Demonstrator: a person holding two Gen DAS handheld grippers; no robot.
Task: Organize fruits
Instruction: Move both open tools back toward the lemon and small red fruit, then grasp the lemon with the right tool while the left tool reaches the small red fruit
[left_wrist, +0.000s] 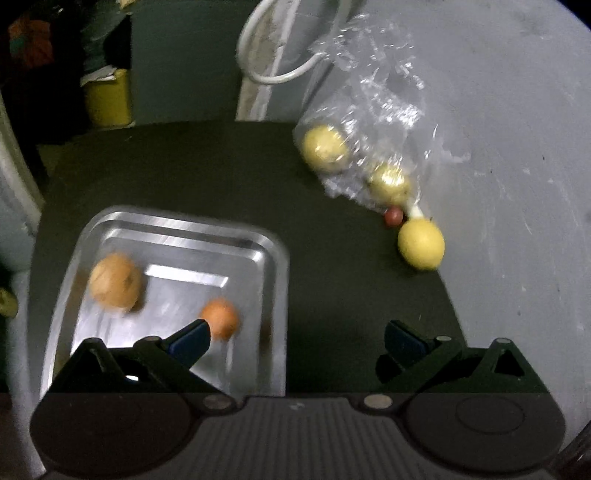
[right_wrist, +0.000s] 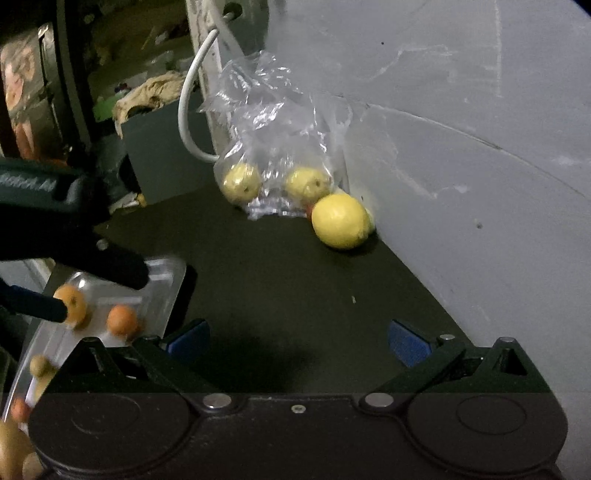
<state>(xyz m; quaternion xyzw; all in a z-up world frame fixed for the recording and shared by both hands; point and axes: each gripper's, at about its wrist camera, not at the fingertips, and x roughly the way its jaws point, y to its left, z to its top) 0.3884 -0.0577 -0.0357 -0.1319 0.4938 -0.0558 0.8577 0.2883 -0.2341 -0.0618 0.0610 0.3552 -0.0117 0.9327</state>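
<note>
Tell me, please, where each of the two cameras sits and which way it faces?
Left wrist: sits on the left gripper, faces forward and down over the metal tray; its own open fingers show.
Right wrist: sits on the right gripper, faces the lemon by the wall; its own open fingers and the left gripper show.
Shared: the tray, lemon, plastic bag, small orange and white cable.

A dark surface (right_wrist: 280, 280) meets a scuffed grey wall (right_wrist: 461, 155); a white cable (left_wrist: 258, 55) loops behind, dim clutter beyond.
</note>
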